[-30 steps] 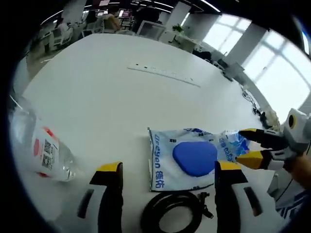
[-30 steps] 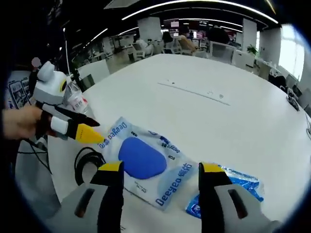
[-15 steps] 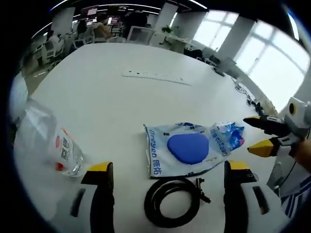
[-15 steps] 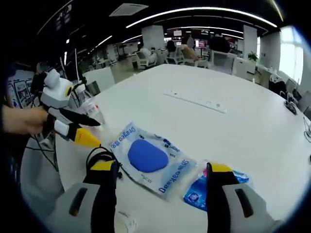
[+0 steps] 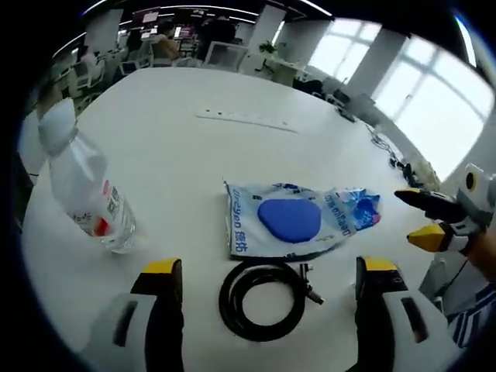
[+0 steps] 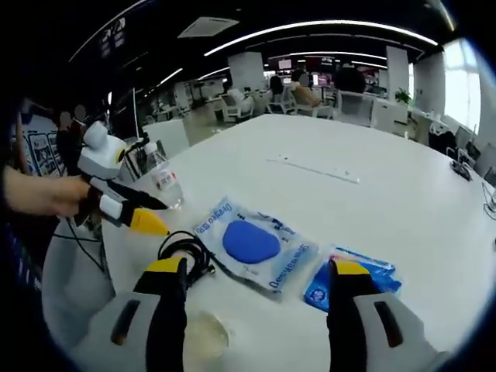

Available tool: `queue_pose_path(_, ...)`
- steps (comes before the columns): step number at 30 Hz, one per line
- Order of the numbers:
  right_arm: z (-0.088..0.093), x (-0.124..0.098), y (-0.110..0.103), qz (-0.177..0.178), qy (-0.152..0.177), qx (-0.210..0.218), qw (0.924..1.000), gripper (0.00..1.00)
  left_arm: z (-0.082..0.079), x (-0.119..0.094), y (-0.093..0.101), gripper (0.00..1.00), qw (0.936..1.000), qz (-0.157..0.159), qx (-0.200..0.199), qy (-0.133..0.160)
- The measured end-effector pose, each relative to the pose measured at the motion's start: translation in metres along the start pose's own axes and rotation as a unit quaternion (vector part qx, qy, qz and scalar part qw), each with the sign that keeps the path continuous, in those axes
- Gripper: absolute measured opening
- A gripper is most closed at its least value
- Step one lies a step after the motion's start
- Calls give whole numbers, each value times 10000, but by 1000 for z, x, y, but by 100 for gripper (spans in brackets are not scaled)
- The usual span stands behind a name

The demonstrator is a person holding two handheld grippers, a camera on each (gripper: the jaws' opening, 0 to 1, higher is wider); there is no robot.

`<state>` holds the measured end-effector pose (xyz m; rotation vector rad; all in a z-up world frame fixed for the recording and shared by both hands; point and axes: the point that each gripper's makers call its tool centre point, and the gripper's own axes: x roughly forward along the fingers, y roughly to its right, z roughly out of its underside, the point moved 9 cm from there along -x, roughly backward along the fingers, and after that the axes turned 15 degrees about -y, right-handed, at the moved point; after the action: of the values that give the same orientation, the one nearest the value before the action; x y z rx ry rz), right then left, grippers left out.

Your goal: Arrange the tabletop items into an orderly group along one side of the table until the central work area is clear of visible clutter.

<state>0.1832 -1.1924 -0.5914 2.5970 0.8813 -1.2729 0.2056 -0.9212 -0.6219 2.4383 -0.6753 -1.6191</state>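
Daylight from tall windows (image 5: 434, 101) washes out one side of the left gripper view, ceiling strip lights (image 6: 310, 27) brighten the glossy white table (image 6: 387, 194), shadows are faint, and fisheye bending softens both views' edges.

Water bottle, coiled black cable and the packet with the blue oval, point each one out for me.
water bottle (image 5: 87, 194), left gripper view, on its clear body above the label.
coiled black cable (image 5: 262, 298), left gripper view, on the loop's near-right strand.
packet with the blue oval (image 5: 289, 219), left gripper view, on the blue oval itself.
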Motion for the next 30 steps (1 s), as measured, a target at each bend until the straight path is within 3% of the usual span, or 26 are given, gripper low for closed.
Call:
queue_pose_path(4, 27, -10, -13, -164, 239, -199, 9994, 74, 23, -1, 0, 90, 10000, 72, 11, -18)
queue_pose_path(9, 65, -19, -37, -212, 758, -99, 9968, 80, 47, -8, -3, 87, 9993, 147, -352, 58)
queue_pose_path(13, 91, -5, -58, -163, 713, -141, 9972, 84, 61, -15, -1, 87, 9983, 244, -522, 70)
queue_pose_path(17, 100, 10, -69, -15, 611, -299, 9977, 83, 71, -30, 0, 86, 9975, 272, -622, 192)
queue_pose_path(22, 95, 20, -71, 116, 932, -417, 9947, 83, 84, -47, 0, 87, 9976, 209, -430, 510)
queue_pose_path(24, 97, 26, -69, 115, 841, -418, 9955, 82, 88, -50, -4, 86, 9972, 279, -391, 577)
queue_pose_path(26, 101, 31, -65, 50, 711, -120, 9974, 79, 92, -50, -6, 86, 9968, 307, -515, 533)
queue_pose_path(27, 100, 30, -63, 62, 841, 83, 9964, 77, 96, -52, -7, 86, 9961, 307, -587, 575)
queue_pose_path(30, 94, 30, -62, 171, 883, -167, 9958, 77, 104, -56, -5, 86, 9932, 376, -812, 743)
